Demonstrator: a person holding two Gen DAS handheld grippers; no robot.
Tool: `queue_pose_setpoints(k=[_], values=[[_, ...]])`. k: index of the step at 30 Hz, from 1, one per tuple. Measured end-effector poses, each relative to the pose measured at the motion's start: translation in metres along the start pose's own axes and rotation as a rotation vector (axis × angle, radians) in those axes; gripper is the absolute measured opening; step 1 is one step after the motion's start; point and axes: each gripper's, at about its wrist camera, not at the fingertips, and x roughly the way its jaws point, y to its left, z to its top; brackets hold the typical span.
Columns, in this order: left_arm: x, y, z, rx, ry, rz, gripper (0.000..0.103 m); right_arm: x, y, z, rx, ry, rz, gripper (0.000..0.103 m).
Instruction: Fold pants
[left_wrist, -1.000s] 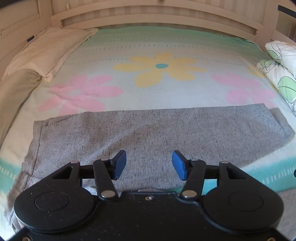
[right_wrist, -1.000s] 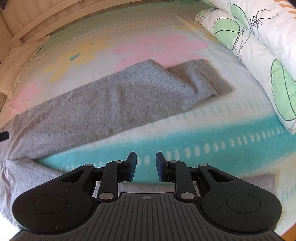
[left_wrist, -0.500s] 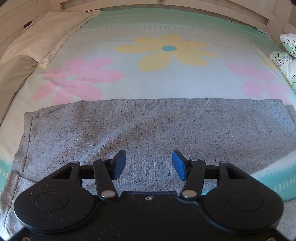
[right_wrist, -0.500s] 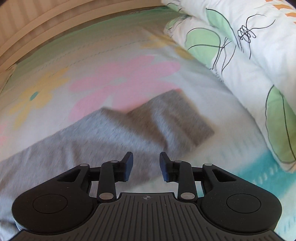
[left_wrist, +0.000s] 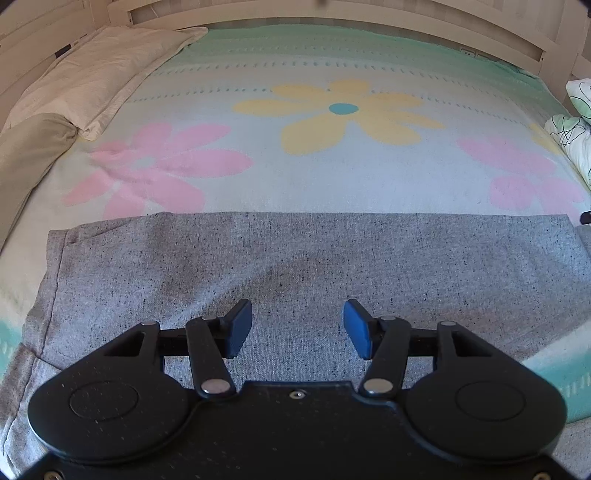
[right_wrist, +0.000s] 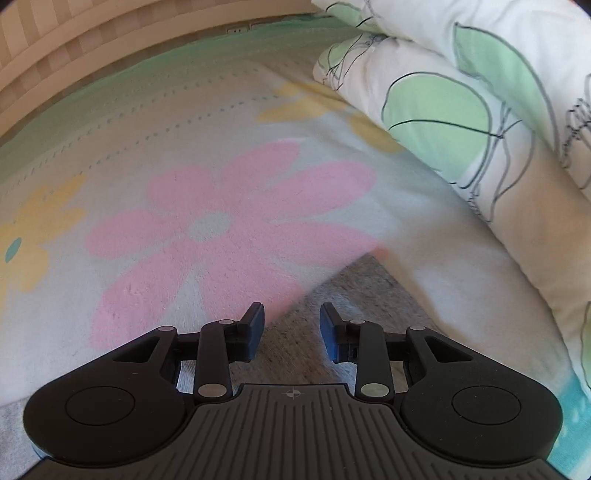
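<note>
Grey speckled pants (left_wrist: 295, 266) lie flat across the flowered bedspread, waistband end at the left. My left gripper (left_wrist: 297, 328) is open and empty, hovering low over the middle of the pants. In the right wrist view the far leg end of the pants (right_wrist: 354, 295) forms a grey corner on the bedspread. My right gripper (right_wrist: 291, 330) is open and empty, just above that leg end.
A cream pillow (left_wrist: 92, 74) and an olive cushion (left_wrist: 26, 155) lie at the bed's left. A white duvet with green leaves (right_wrist: 480, 110) is bunched along the right. A wooden headboard (left_wrist: 332, 11) runs along the back.
Both grippers have moved forward and lower over the pants. The right gripper has travelled to the leg end and its jaws have opened wider.
</note>
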Motion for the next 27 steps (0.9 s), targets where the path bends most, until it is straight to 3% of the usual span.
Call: queue_pose_setpoints(k=[6,10,12,15,18,20,21,25,26,27], values=[[0.000,0.000,0.001,0.006,-0.010,0.003,0.061,0.032,0.002,0.000,0.057,0.058,-0.023,0.033],[0.003,0.000,0.002,0.013,-0.009,0.016,0.061,0.039,0.011,0.001,0.005,0.055,-0.048,0.032],[0.005,0.001,0.002,0.009,-0.005,0.016,0.061,0.037,0.012,0.001,-0.032,0.064,-0.023,0.005],[0.004,0.002,0.001,0.007,-0.005,0.020,0.061,0.031,0.002,0.007,-0.041,0.065,-0.016,0.003],[0.004,0.004,0.000,0.005,-0.005,0.021,0.061,0.022,-0.021,0.015,-0.018,0.002,-0.055,0.000],[0.005,0.005,0.000,0.002,-0.003,0.025,0.061,0.025,-0.035,0.015,0.001,0.001,-0.148,0.000],[0.006,0.005,0.000,0.000,-0.001,0.024,0.061,0.025,-0.041,0.014,0.000,-0.003,-0.143,0.000],[0.007,0.004,0.000,0.000,0.003,0.024,0.061,0.012,-0.058,0.014,0.075,-0.029,0.044,0.004],[0.008,0.004,0.000,0.001,0.003,0.027,0.061,0.009,-0.055,0.016,0.079,-0.015,0.076,0.007],[0.009,0.003,0.000,0.001,0.006,0.029,0.061,0.006,-0.051,0.016,0.083,-0.014,0.107,0.021]])
